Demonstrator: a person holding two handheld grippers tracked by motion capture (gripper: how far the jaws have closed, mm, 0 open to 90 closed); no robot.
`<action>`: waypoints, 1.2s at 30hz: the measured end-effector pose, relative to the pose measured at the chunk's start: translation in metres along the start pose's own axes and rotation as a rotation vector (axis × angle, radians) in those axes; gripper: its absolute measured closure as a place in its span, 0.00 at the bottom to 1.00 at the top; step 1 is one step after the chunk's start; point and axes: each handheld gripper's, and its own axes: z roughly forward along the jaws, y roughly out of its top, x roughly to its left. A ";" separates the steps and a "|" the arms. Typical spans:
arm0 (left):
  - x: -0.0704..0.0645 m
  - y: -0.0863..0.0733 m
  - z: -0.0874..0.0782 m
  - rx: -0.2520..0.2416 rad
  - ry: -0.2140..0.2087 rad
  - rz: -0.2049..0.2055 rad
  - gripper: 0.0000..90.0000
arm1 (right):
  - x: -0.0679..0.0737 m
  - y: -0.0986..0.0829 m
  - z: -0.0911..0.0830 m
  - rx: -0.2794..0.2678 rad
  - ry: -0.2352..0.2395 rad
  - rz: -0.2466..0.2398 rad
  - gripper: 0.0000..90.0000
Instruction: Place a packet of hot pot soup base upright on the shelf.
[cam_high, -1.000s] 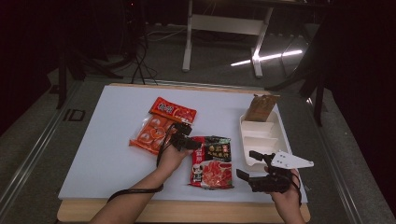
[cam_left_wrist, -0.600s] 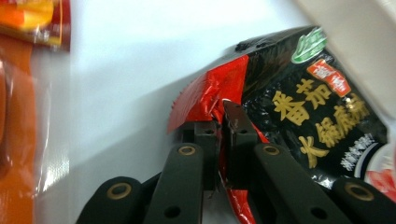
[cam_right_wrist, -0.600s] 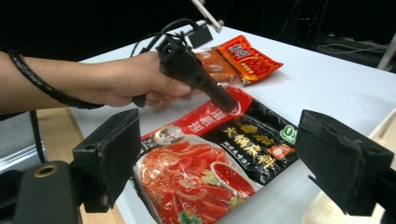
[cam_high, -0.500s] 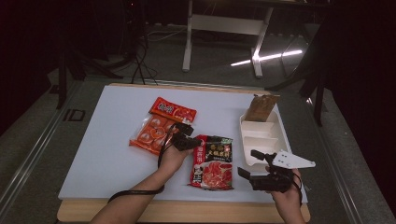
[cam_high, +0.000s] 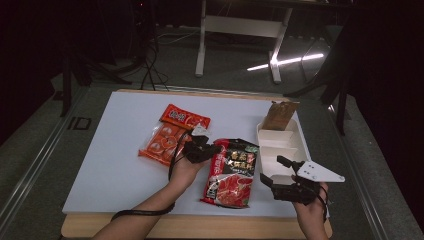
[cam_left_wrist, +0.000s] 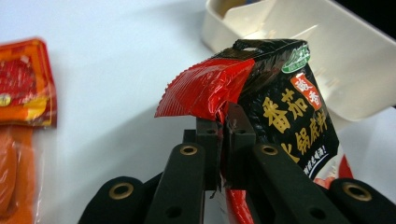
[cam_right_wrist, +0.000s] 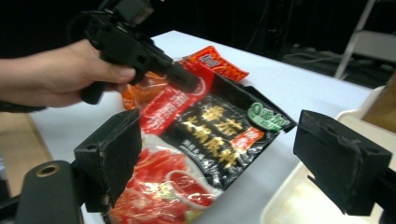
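Observation:
A red-and-black soup-base packet lies on the white table near the front. My left gripper is shut on the packet's upper left corner, which lifts and folds over the jaws. The same packet lies spread out in the right gripper view, with the left gripper pinching its edge. My right gripper stands open at the packet's right side, jaws wide apart with nothing between them, just in front of the white tray.
An orange snack packet lies left of the left gripper. The white compartment tray holds a brown bag at its far end. The table's front edge is close to both hands.
The left gripper has stayed shut on the packet's corner, raising it slightly. The right gripper has shifted a little toward the packet.

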 end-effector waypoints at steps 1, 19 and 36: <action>-0.001 0.000 -0.001 -0.007 -0.006 0.002 0.97 | 0.000 0.002 -0.004 -0.042 -0.005 -0.003 0.15; -0.033 0.010 -0.034 -0.147 -0.082 0.070 0.97 | 0.003 0.011 -0.014 -0.038 -0.027 0.029 0.15; -0.027 0.018 -0.059 -0.322 -0.259 0.089 0.97 | -0.003 0.024 -0.007 0.010 0.067 0.093 0.24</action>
